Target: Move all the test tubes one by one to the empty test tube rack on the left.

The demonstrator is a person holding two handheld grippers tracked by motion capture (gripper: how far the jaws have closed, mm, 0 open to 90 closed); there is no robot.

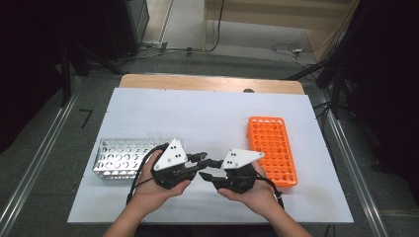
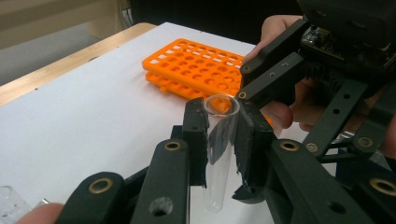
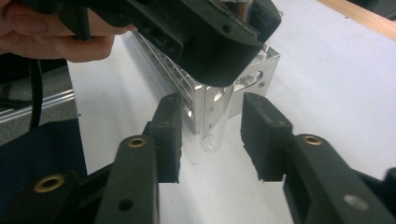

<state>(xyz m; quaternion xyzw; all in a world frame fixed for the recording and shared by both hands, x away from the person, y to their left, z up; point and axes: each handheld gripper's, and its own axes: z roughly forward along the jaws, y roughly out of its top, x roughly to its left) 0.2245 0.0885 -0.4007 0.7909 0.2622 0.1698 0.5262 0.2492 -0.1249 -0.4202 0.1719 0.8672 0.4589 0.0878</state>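
Left to right in the high view: a metal rack (image 1: 118,159) is sitting at the table's (image 1: 207,113) left w/ a few clear tubes standing at its back edge. Next, the left gripper (image 1: 201,159) is clamping a clear test tube (image 2: 218,149) between its pads; in the left gripper view the tube is standing roughly upright, long axis vertical, open mouth up, rounded bottom down, above the white surface. Facing it, the right gripper (image 3: 211,140) is standing w/ jaws apart on either side of the tube's lower end (image 3: 214,126), pads not touching the glass. An orange rack (image 1: 272,148) is lying far right.
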